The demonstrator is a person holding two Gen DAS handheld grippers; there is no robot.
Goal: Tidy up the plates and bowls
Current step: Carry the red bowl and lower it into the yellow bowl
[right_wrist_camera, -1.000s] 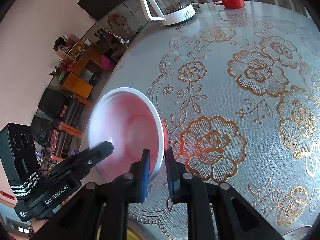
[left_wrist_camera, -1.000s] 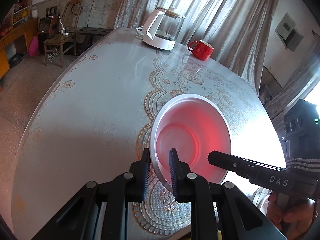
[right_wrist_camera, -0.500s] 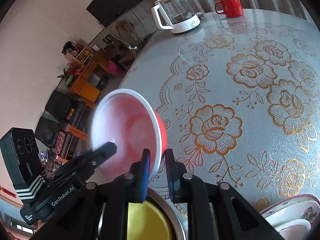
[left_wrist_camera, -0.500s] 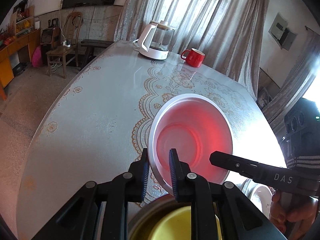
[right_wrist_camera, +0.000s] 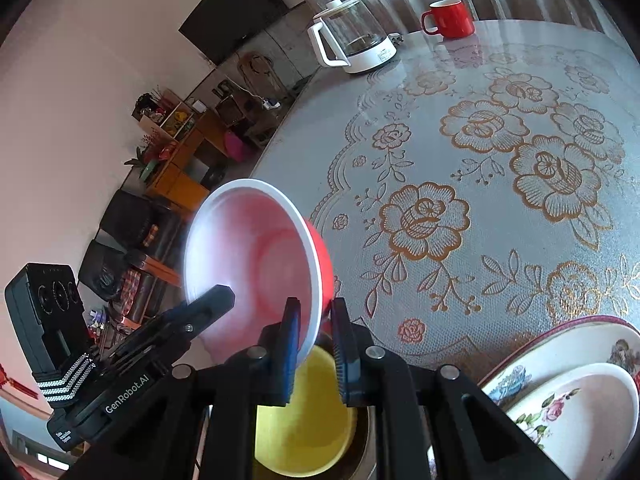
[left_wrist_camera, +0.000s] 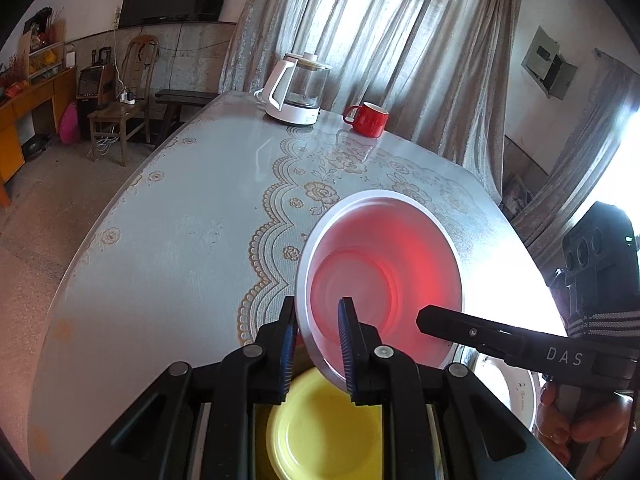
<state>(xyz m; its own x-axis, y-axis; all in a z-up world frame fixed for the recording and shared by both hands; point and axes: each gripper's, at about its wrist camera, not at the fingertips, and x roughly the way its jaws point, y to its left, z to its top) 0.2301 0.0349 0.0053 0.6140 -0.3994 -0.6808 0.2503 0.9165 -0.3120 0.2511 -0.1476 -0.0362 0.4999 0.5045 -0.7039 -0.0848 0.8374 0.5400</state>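
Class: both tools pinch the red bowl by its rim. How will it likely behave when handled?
The red bowl glows where light passes through, so it is probably thin, light plastic. Held by the left tool and right tool at its smooth rim, it might flex or slip.

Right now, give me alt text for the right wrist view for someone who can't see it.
The right hand-held gripper and the left hand-held gripper pinch opposite rims of a tilted red bowl above a yellow bowl. Floral dishes sit at lower right; a glass kettle and red mug stand far across the patterned table.
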